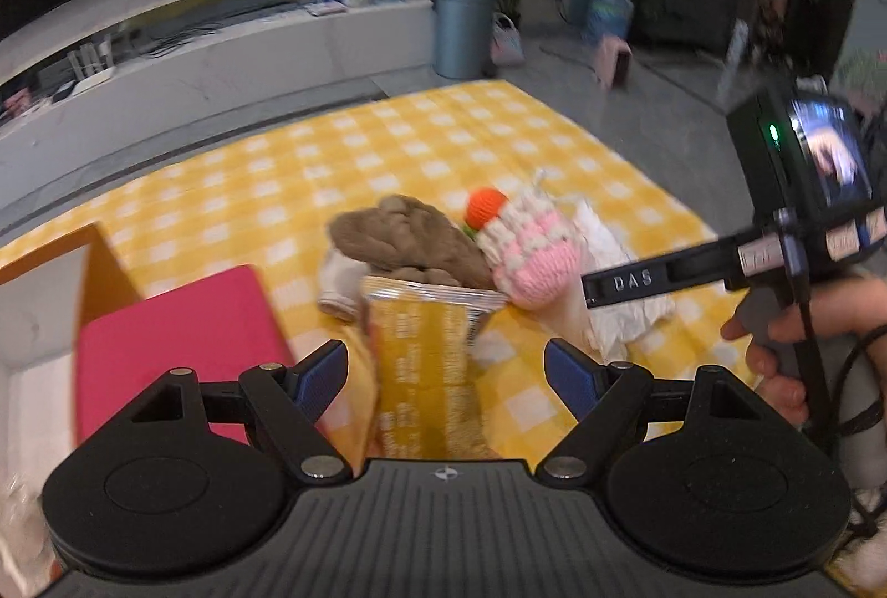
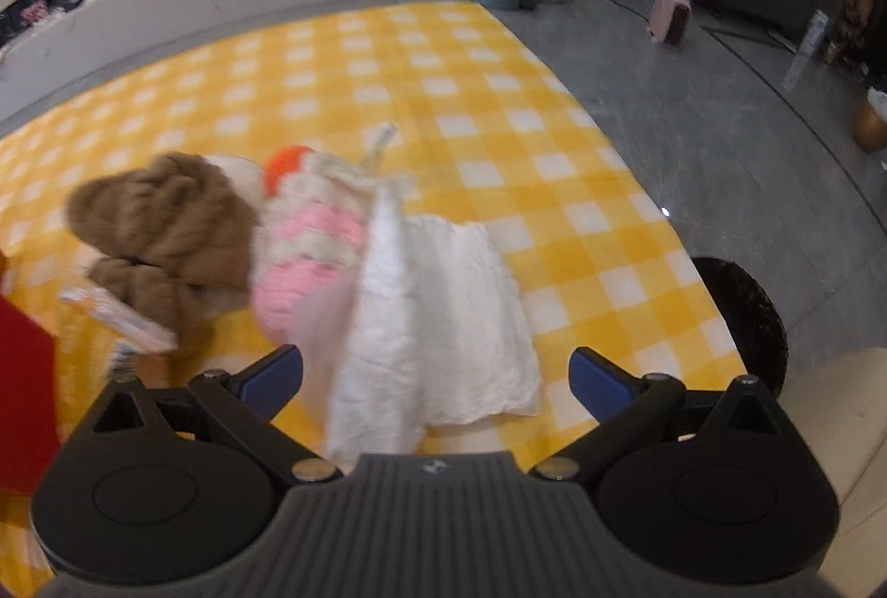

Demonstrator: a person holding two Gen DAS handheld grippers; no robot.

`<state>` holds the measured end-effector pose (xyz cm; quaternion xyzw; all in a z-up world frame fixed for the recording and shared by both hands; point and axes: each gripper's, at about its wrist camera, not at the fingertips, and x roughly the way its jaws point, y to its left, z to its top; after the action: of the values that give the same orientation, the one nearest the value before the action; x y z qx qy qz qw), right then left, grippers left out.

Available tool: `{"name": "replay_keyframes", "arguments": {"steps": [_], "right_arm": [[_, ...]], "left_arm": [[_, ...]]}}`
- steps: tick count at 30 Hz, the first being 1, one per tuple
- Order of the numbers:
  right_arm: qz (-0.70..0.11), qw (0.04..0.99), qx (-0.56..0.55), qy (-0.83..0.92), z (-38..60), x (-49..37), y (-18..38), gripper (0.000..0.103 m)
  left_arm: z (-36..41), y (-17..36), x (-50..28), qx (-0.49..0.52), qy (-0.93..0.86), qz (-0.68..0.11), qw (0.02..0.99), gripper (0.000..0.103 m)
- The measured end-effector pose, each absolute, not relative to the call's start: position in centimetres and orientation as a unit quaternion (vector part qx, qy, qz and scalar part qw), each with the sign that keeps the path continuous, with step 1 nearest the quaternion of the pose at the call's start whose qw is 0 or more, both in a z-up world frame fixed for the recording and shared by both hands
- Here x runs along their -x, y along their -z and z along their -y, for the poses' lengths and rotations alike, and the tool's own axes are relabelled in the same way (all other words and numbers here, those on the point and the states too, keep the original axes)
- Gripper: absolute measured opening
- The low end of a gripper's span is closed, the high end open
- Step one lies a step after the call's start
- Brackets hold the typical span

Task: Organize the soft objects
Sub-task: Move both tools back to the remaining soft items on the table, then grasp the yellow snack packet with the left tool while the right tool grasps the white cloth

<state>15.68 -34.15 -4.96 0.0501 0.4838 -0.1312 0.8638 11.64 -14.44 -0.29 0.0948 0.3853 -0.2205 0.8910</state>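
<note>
A pile of soft things lies on the yellow checked cloth [image 1: 233, 177]: a brown plush [image 1: 407, 238], a pink and white knitted toy [image 1: 535, 246] with an orange ball on top, and a white cloth [image 2: 438, 321]. A yellow snack packet [image 1: 427, 354] lies between the open fingers of my left gripper [image 1: 446, 373], untouched by the pads. My right gripper [image 2: 435, 379] is open over the near edge of the white cloth. It also shows from the side in the left wrist view [image 1: 621, 285], next to the knitted toy. The plush [image 2: 166, 232] and knitted toy [image 2: 316, 254] lie left of the cloth.
A pink flat item [image 1: 177, 337] rests in a white box with an orange rim [image 1: 50, 254] at left. A black bin [image 2: 748, 315] stands off the table's right edge. A grey pedal bin [image 1: 463, 30] and a low white bench stand behind.
</note>
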Motion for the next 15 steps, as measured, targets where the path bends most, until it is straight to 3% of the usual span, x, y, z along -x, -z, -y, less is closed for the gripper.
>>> {"name": "replay_keyframes", "arguments": {"steps": [15], "right_arm": [[-0.491, 0.842, -0.13, 0.184, 38.9, -14.4, 6.5, 0.1]], "left_arm": [[16.8, 3.9, -15.1, -0.113, 0.157, -0.397, 0.897, 0.095]]}}
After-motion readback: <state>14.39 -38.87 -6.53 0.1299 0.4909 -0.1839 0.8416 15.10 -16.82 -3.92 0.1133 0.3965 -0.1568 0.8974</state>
